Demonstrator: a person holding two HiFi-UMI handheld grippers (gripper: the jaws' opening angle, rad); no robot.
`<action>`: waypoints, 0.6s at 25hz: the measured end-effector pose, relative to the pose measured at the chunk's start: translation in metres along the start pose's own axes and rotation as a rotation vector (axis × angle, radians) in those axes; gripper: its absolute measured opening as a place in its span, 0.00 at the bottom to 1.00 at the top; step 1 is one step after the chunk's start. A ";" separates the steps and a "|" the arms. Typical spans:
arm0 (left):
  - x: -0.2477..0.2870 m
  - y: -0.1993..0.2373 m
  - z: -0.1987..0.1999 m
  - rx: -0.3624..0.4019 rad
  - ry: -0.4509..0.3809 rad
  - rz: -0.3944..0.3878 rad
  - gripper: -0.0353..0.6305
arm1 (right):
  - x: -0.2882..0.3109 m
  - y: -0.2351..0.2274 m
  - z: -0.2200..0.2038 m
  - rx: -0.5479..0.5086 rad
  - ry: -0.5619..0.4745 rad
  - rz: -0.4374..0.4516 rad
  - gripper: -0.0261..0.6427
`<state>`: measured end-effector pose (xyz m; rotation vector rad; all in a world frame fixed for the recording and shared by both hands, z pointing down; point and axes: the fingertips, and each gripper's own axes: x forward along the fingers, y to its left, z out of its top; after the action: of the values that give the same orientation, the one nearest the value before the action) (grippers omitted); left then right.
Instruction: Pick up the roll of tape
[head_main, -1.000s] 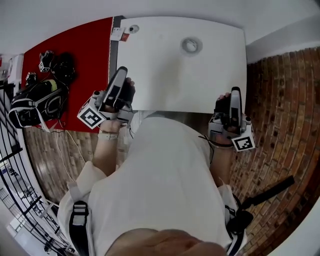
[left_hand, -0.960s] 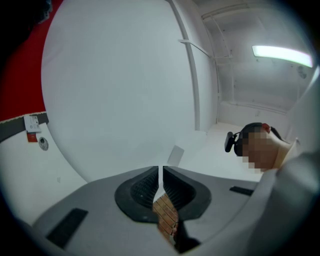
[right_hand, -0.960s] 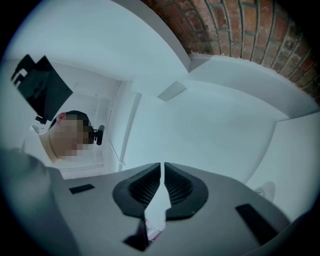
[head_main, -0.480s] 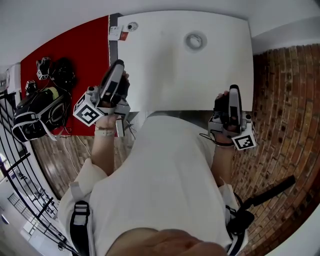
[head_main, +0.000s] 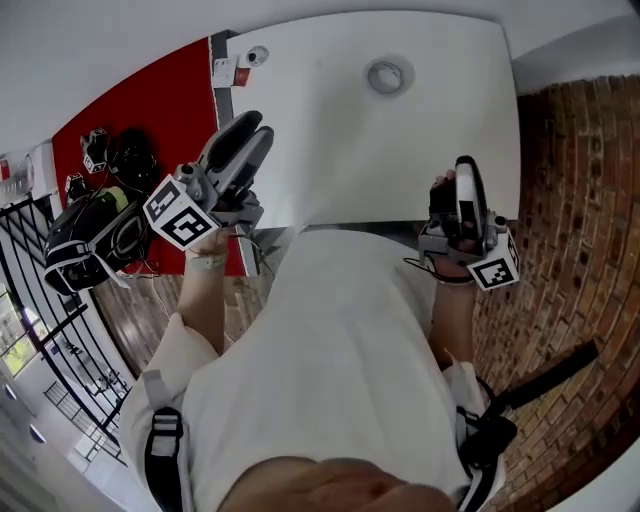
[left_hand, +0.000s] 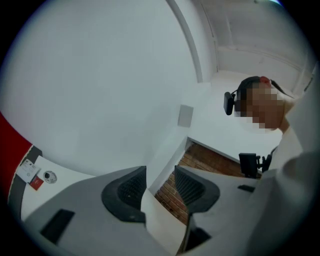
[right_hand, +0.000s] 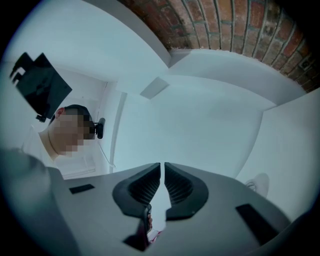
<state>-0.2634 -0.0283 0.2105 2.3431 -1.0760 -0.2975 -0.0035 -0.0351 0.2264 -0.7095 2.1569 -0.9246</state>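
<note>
One tape roll (head_main: 388, 76) beyond left claw (head_main: 258, 128)

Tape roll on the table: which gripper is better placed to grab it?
Left, probably: the left gripper, whose empty jaws have just been opening, angles toward the tape roll; the right gripper has them together.

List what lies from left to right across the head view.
From the left: black bag → left gripper, its jaws just been opening with nothing between them → roll of tape on the white table → right gripper → brick floor.
</note>
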 end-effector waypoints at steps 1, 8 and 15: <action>0.007 0.002 -0.001 0.011 0.019 0.006 0.30 | 0.001 -0.006 0.001 0.009 0.004 -0.002 0.07; 0.058 0.011 -0.012 0.090 0.128 0.031 0.38 | -0.002 -0.048 0.007 0.066 -0.006 -0.022 0.07; 0.114 0.020 -0.046 0.145 0.308 0.016 0.45 | -0.013 -0.089 0.017 0.111 -0.036 -0.064 0.07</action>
<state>-0.1824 -0.1078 0.2626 2.4042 -0.9912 0.1493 0.0362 -0.0861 0.2914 -0.7383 2.0443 -1.0491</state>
